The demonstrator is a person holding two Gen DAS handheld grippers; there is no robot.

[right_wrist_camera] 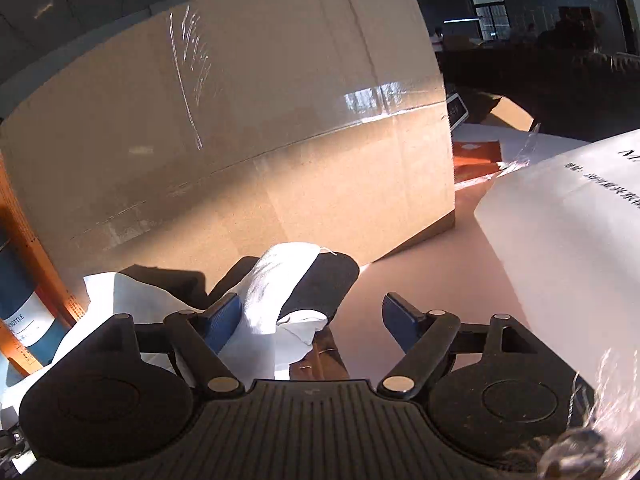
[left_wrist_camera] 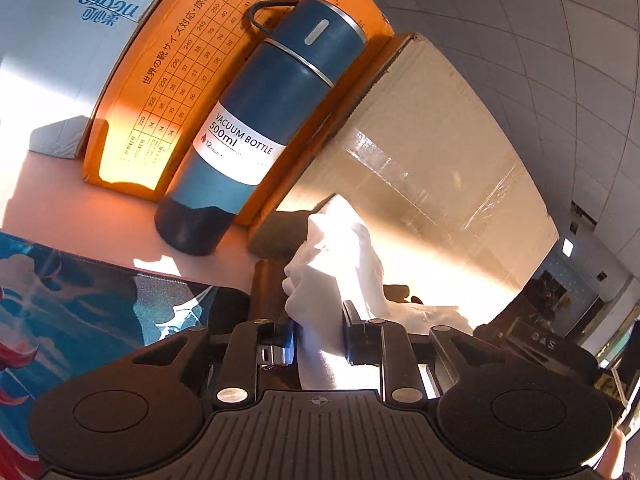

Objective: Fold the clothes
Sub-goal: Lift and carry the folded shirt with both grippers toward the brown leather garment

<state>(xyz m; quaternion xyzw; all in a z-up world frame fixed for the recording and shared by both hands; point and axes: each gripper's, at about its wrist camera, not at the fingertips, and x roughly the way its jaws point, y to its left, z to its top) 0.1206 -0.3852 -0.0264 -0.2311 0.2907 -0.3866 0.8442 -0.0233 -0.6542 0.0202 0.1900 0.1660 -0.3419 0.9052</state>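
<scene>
Left tongs [left_wrist_camera: 318,344] are pinching the white garment [left_wrist_camera: 332,264] near the blue vacuum bottle [left_wrist_camera: 256,120]; right tongs [right_wrist_camera: 310,320] are standing spread around its black-and-white roll [right_wrist_camera: 296,284] on the worktop [right_wrist_camera: 420,276].

Low sunlight falls across a pinkish tabletop [right_wrist_camera: 432,280] beneath a grey tiled ceiling [left_wrist_camera: 520,20], with windows [right_wrist_camera: 486,12] far behind.

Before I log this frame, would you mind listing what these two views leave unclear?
- Left wrist view: the white garment is blown out by sunlight, so its folds and type are unreadable; the left gripper hides where it is clamped.
- Left wrist view: the vacuum bottle covers part of the orange box chart.
- Right wrist view: the white sheet text is cut by the right edge; the open right gripper body hides the cloth's near end.
</scene>
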